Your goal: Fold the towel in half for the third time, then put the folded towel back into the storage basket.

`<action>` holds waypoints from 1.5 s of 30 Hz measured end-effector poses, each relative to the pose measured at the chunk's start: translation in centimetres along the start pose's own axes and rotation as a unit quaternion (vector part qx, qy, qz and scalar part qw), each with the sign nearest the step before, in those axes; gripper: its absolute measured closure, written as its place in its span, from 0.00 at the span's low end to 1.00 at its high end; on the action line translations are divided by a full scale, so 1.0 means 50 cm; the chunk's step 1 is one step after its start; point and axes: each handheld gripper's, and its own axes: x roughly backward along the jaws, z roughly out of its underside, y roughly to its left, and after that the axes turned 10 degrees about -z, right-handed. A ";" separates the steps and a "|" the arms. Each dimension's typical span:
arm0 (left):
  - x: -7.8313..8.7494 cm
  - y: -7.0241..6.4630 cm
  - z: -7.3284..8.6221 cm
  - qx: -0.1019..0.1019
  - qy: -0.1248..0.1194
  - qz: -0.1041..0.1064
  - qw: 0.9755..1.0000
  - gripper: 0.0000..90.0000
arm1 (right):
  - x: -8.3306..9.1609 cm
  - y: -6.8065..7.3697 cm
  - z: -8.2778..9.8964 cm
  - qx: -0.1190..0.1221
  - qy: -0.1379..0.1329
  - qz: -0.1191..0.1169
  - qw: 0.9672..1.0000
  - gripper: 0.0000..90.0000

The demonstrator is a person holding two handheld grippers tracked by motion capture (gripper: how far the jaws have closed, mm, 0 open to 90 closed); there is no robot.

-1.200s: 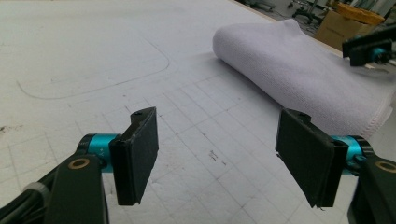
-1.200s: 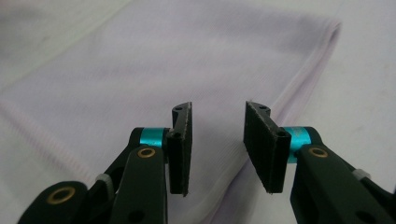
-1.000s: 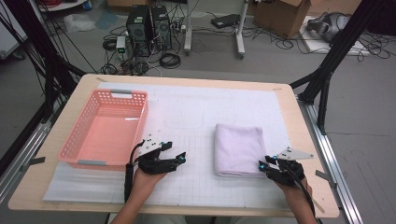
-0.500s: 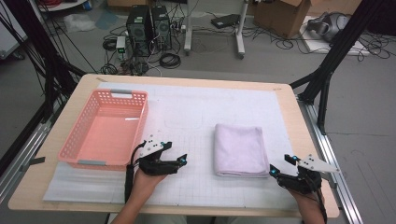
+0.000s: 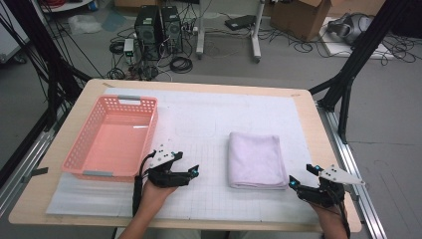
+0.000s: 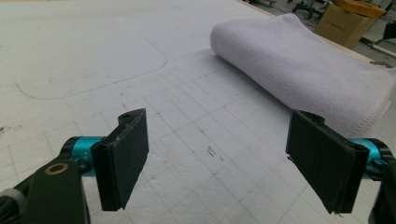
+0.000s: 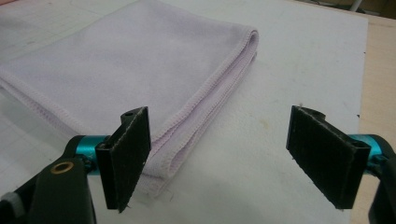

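Right gripper [image 5: 300, 177] is sitting at the near right of the surface [image 5: 209, 84], its jaws spread wide after just opening up, nothing between them. In the right gripper view [image 7: 218, 158] the pads are standing either side of bare white mat [image 7: 299, 60], w/ the near right corner of the folded towel [image 7: 126, 65] lying just ahead of the left pad, not touching it. Left gripper [image 5: 194, 171] is resting near the middle of the near edge, jaws also spread and having just widened a bit, holding nothing. In the left gripper view [image 6: 217, 158] they're framing the gridded mat [image 6: 196, 121], towel [image 6: 303, 70] lying ahead and to the right, apart from the pads.

Moving outward: the towel [image 5: 255, 159], pale lilac, is lying flat and neatly folded right of centre, between the two grippers, closer to the right one. A hand is coming in from the near edge behind each gripper, cables trailing back along the wrists. Pink basket [image 5: 79, 149] is standing at the left side of the mat, just left of the left gripper, its inside showing empty. Beyond the far edge, PC towers [image 5: 159, 25] and cable tangles are sitting on the floor.
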 end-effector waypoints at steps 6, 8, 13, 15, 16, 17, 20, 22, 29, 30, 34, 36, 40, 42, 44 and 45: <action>0.000 0.001 0.000 0.002 0.000 0.001 1.000 0.24 | -0.001 0.002 -0.001 0.002 0.002 0.000 1.000 0.23; -0.001 0.003 0.000 0.001 -0.001 -0.001 1.000 0.24 | -0.002 0.002 -0.001 0.000 0.001 0.000 1.000 0.23; -0.001 0.001 0.000 0.002 0.000 0.004 1.000 0.24 | 0.000 0.000 0.000 -0.002 0.002 0.001 1.000 0.23; -0.002 0.001 0.000 0.002 0.000 0.003 1.000 0.24 | 0.000 -0.001 0.000 -0.003 0.002 0.001 1.000 0.23; -0.002 0.001 0.000 0.002 0.000 0.003 1.000 0.24 | 0.000 -0.002 0.000 -0.003 0.001 0.001 1.000 0.23; -0.003 0.002 0.000 0.002 0.000 0.005 1.000 0.24 | 0.000 -0.003 0.000 -0.002 0.001 0.001 1.000 0.23; -0.003 0.003 0.001 0.005 0.003 0.004 1.000 0.24 | 0.000 -0.004 0.001 -0.010 0.002 0.002 1.000 0.23; -0.005 0.002 0.001 0.005 0.006 0.000 1.000 0.24 | 0.000 -0.005 0.002 -0.011 0.002 0.001 1.000 0.23; -0.010 -0.004 -0.004 0.004 0.012 -0.013 1.000 0.22 | 0.004 -0.005 0.001 -0.009 0.001 -0.002 1.000 0.23; -0.012 -0.006 -0.005 0.004 0.013 -0.012 1.000 0.22 | 0.005 -0.005 0.001 -0.010 0.000 -0.002 1.000 0.23; -0.016 -0.008 -0.007 0.005 0.012 -0.009 1.000 0.23 | 0.005 -0.005 0.002 -0.012 0.000 -0.004 1.000 0.23; -0.017 -0.008 -0.010 -0.002 0.009 -0.007 1.000 0.24 | 0.006 -0.006 0.002 -0.012 0.001 -0.005 1.000 0.23; -0.020 -0.008 -0.013 -0.011 -0.012 0.007 1.000 0.23 | 0.009 -0.008 0.004 -0.014 0.000 -0.005 1.000 0.23; -0.022 -0.010 -0.014 -0.014 -0.022 0.009 1.000 0.23 | 0.009 -0.009 0.004 -0.014 -0.001 -0.004 1.000 0.23; -0.024 -0.012 -0.016 -0.018 -0.030 0.009 0.999 0.23 | 0.009 -0.008 0.003 -0.015 0.001 -0.005 1.000 0.23; -0.024 -0.012 -0.017 -0.019 -0.027 0.009 0.999 0.23 | 0.009 -0.008 0.003 -0.014 0.000 -0.005 1.000 0.23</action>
